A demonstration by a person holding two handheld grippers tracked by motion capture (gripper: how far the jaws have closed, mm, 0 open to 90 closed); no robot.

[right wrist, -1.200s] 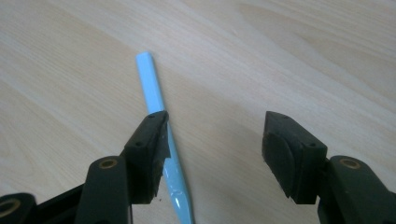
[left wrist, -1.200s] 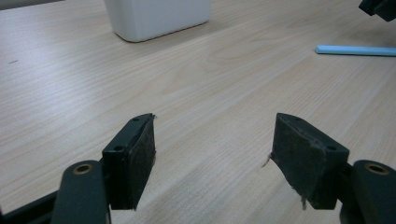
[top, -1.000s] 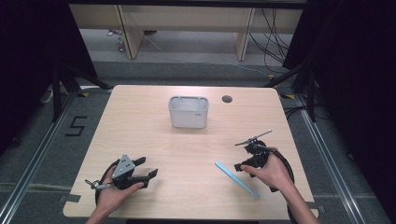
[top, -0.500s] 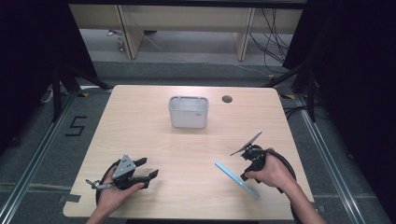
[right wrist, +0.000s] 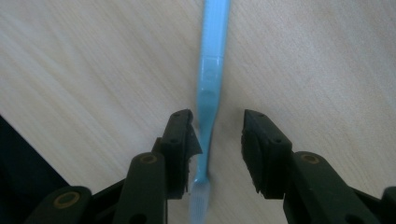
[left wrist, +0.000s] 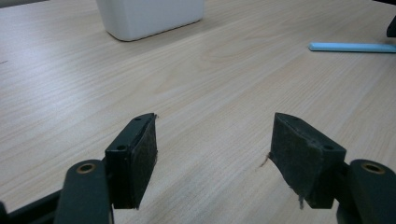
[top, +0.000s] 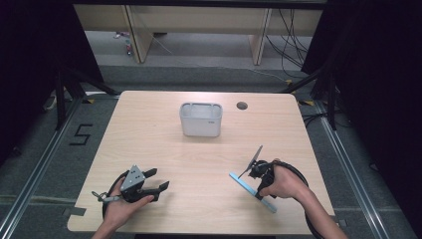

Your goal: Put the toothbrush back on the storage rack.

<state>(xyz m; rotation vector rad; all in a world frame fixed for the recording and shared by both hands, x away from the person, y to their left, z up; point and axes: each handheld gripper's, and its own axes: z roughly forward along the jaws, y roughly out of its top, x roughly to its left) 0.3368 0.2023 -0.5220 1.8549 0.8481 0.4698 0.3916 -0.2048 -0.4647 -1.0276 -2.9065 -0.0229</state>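
A light blue toothbrush (top: 251, 191) lies flat on the wooden table (top: 149, 134) at the front right. My right gripper (top: 257, 180) points steeply down over it. In the right gripper view the toothbrush (right wrist: 212, 70) runs up between the jaws, bristles at the bottom; the right gripper (right wrist: 217, 135) is open, the handle close against the left jaw. My left gripper (top: 160, 183) rests low at the front left, open and holding nothing (left wrist: 212, 144). From there the toothbrush (left wrist: 350, 46) shows far right.
A white rectangular container (top: 200, 119) stands at the middle back of the table, also seen as the white container (left wrist: 149, 16) ahead of the left gripper. A round cable hole (top: 242, 105) sits behind it to the right. Dark floor surrounds the table.
The right gripper has tipped forward and down and shifted slightly left, so its jaws now straddle the toothbrush. The left gripper has stayed put.
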